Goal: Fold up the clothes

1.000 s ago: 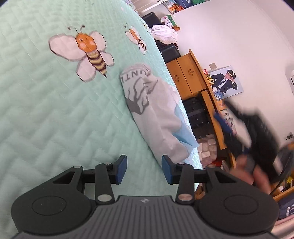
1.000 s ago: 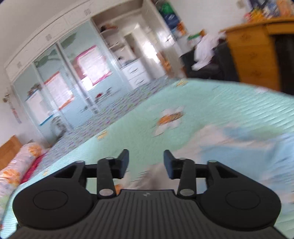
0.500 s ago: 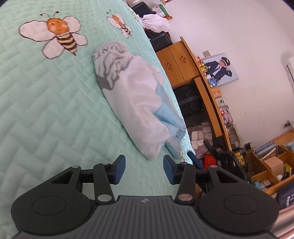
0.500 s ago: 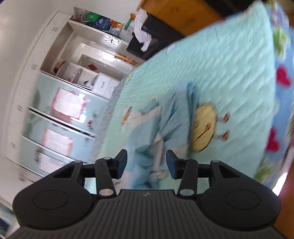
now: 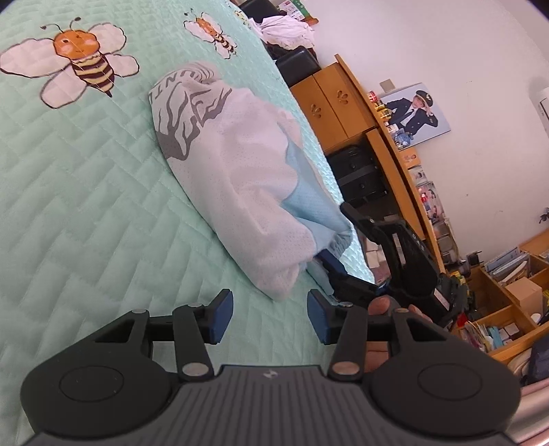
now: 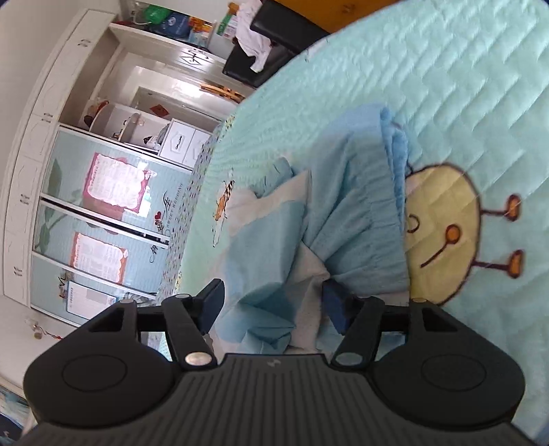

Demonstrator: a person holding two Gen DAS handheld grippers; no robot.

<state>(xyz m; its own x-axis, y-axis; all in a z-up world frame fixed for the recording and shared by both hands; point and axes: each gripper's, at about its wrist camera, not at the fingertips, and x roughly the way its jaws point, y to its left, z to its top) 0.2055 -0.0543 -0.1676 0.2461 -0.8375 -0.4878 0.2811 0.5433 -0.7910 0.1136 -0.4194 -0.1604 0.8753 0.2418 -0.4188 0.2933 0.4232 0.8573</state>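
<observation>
A loosely bundled garment (image 5: 240, 178), white mesh with a grey print and light blue parts, lies on the mint bee-print quilt (image 5: 85, 206) near the bed's right edge. My left gripper (image 5: 271, 312) hovers just short of its near white end, jaws opening, nothing between them. In the left wrist view my right gripper (image 5: 336, 233) reaches in from the right at the garment's blue end. In the right wrist view, rolled on its side, that gripper (image 6: 274, 308) is opening, with blue and white folds of the garment (image 6: 350, 212) loose between its fingers.
Past the bed's right edge stand wooden cabinets (image 5: 329, 99), black cases (image 5: 357, 178) and a cluttered wooden shelf (image 5: 507, 291). A black seat with a heap of white clothes (image 5: 284, 31) is at the far end. A white wardrobe (image 6: 103, 206) lines the far wall.
The right gripper has rolled onto its side and dropped to the garment's blue end, with cloth now between its fingers. The left gripper has drifted and its jaws stand wider.
</observation>
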